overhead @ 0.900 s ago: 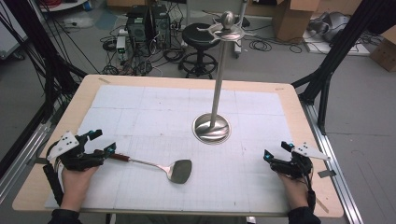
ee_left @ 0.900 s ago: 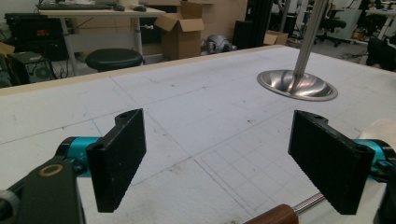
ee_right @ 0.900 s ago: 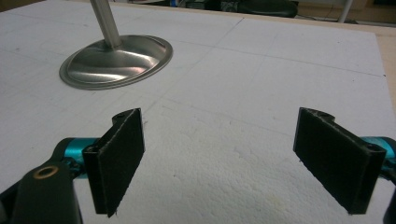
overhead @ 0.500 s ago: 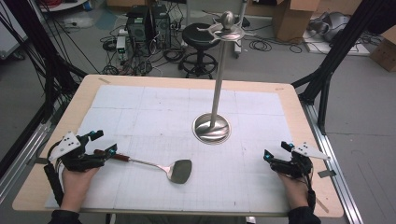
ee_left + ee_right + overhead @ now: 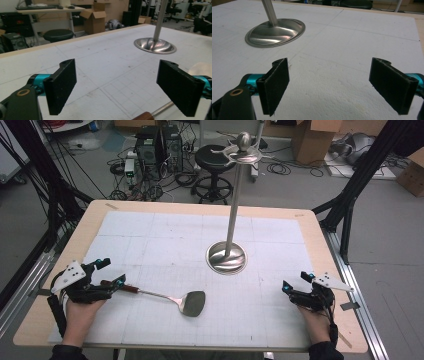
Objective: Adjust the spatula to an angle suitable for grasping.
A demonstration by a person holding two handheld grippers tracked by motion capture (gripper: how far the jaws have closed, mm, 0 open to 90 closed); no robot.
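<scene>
Looking down from the high view, there's a wooden bench topped with a white gridded mat, and a person's hands coming in from the near edge, one gripper in each.

The left gripper sits at the near-left part of the mat. Its fingers are spread wide, nothing clamped between them. A spatula lies flat on the mat just beside it, brown wooden handle end pointing at the gripper and the metal blade toward the middle of the bench. In the left gripper view the handle tip and a bit of the thin metal shaft poke in low down between the fingers, closer to the right one; can't tell if anything is actually touching it.

The right gripper rests at the near-right side, well apart from the spatula. Its fingers are wide apart too, with just bare mat between them.

A tall metal stand with a round shiny base is upright around the middle of the mat, with hook arms at the top. Both gripper views catch its base farther off.

Behind the bench there's a black stool, computer towers, cardboard boxes and a lot of cables on the floor.
</scene>
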